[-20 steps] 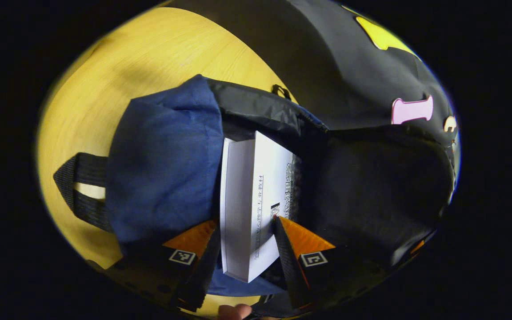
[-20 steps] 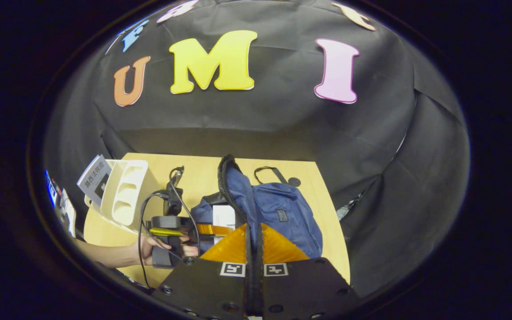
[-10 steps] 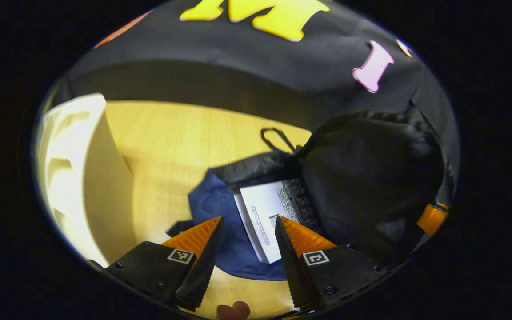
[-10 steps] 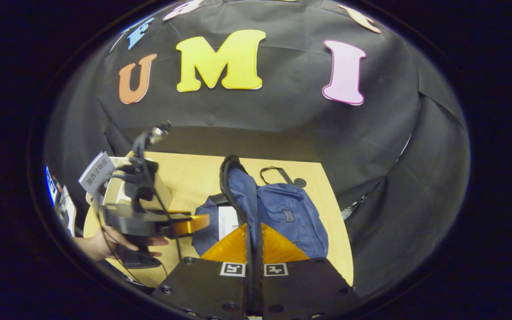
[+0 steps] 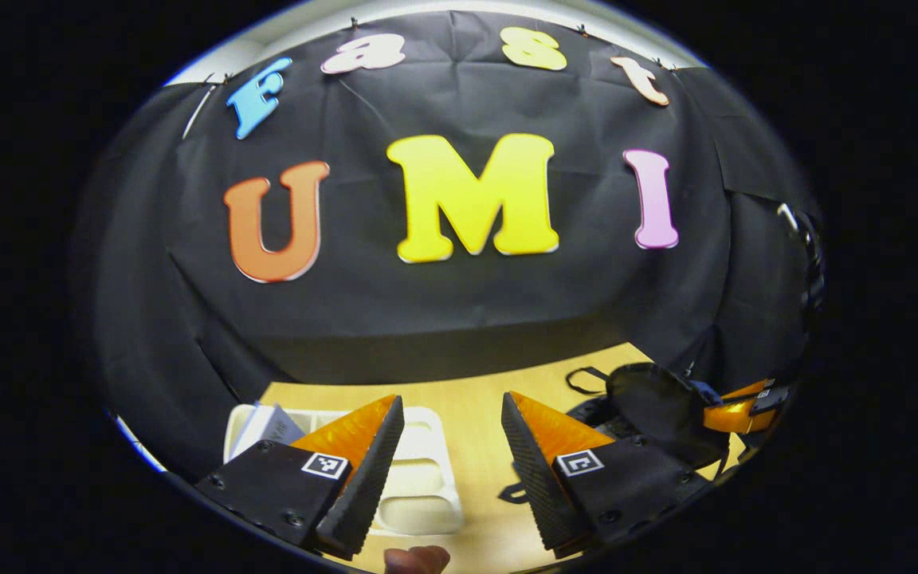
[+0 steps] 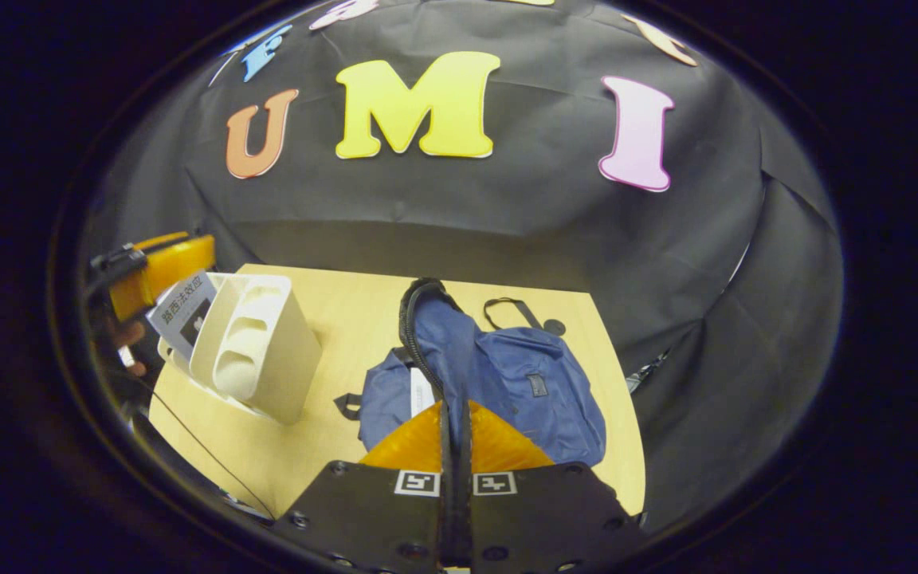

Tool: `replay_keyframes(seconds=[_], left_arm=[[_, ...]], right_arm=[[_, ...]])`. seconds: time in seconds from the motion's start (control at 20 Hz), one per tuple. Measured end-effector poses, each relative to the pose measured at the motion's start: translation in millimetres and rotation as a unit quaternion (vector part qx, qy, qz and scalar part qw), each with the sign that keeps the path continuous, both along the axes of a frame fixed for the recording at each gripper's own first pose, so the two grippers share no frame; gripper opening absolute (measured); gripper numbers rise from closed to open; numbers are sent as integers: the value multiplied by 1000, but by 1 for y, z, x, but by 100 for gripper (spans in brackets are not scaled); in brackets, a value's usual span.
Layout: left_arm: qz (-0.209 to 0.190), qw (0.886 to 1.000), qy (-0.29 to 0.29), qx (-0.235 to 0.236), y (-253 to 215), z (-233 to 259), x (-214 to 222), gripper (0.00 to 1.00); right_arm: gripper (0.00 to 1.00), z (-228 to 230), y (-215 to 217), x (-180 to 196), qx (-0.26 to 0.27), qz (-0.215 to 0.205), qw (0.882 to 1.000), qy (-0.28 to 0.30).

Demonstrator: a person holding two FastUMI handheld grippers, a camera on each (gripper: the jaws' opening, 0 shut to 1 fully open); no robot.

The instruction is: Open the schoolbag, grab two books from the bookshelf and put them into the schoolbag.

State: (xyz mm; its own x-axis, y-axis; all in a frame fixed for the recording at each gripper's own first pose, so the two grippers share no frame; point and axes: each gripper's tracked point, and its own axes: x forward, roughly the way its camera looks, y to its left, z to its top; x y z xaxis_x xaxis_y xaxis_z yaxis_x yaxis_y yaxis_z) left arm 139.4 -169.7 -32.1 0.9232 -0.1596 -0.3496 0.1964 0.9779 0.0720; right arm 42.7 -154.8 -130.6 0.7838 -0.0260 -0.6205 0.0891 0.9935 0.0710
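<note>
Left gripper view: the left gripper has its jaws spread wide with nothing between them. Just beyond and below the left jaw stands the white bookshelf on the desk, with a book leaning in its far-left slot. Off past the right jaw lies the schoolbag, its dark lining showing.

Right gripper view: the right gripper has its jaws pressed together on the bag's black zipper edge, holding the mouth up and open. A white book stands inside, just ahead of the jaws' left side. From this angle the bag's blue outer cloth and the first book show, which the other camera misses; the shelf sits well to the left.

The remaining book looks light, stiff and smooth-covered, probably best pinched across its thickness near the upper edge. The bag is soft and would likely slump if released.
</note>
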Motion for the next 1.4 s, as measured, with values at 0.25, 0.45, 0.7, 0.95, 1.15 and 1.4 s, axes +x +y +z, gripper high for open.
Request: replay_keyframes(seconds=[0.25, 0.45, 0.7, 0.95, 1.15, 1.4], left_arm=[[68, 996, -32, 54, 96, 43, -6, 85], [115, 992, -29, 53, 161, 58, -7, 98], [105, 991, 70, -33, 182, 32, -11, 98], [75, 965, 242, -70, 197, -23, -16, 99], [72, 938, 333, -55, 212, -61, -9, 100], [48, 899, 429, -73, 196, -98, -3, 100]], right_arm=[[0, -1, 2, 0, -6, 2, 1000, 0], [1, -2, 1, 1, -9, -1, 1000, 0], [0, 0, 1, 1, -10, -5, 1000, 0], [0, 0, -6, -4, -4, -15, 1000, -3], [0, -2, -11, -4, 10, -27, 1000, -6], [0, -2, -18, -7, 10, -33, 999, -9]])
